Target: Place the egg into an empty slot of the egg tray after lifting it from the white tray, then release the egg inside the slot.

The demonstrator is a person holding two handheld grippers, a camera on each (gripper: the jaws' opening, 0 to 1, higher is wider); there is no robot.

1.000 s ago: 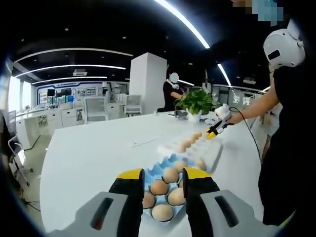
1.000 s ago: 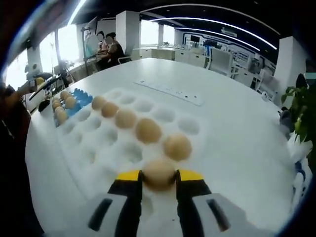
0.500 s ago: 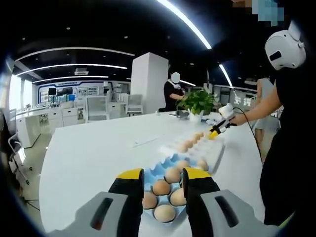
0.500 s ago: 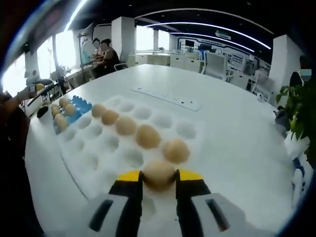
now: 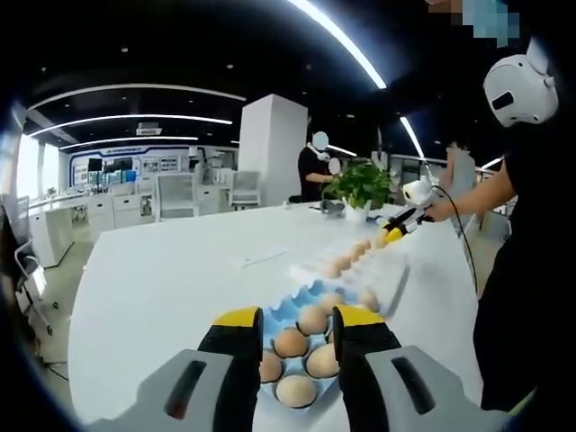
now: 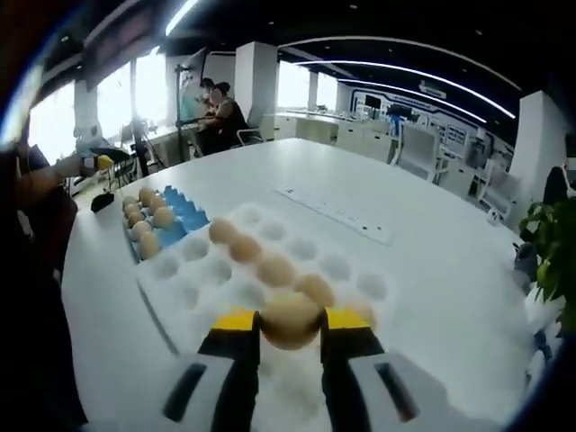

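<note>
Trays: two on the white table point(image 6: 423, 297) — a blue egg tray point(image 6: 176, 214) and a white tray point(image 6: 216, 297), set edge to edge.
Eggs in white tray: four in one row in the right gripper view point(image 6: 270, 270), plus the one gripped; the far end of the row is partly blurred.
Eggs in egg tray: four in the right gripper view point(image 6: 144, 221); about seven in the left gripper view point(image 5: 306, 351), some hidden by the jaws.
Held egg point(image 6: 290, 318): pinched between the yellow tips of the right gripper point(image 6: 290, 326), raised above the near end of the white tray.
Right gripper: jaws closed to the egg's width, pressing both its sides; also seen far off in the left gripper view point(image 5: 394, 231), held by a hand above the white tray point(image 5: 382, 270).
Left gripper point(image 5: 297, 335): jaws parted a moderate gap, holding nothing, hanging over the near end of the egg tray point(image 5: 286, 309).
Plant point(image 5: 360, 184): one, potted, beyond the trays.
People: two seated far off point(image 6: 216, 112).
</note>
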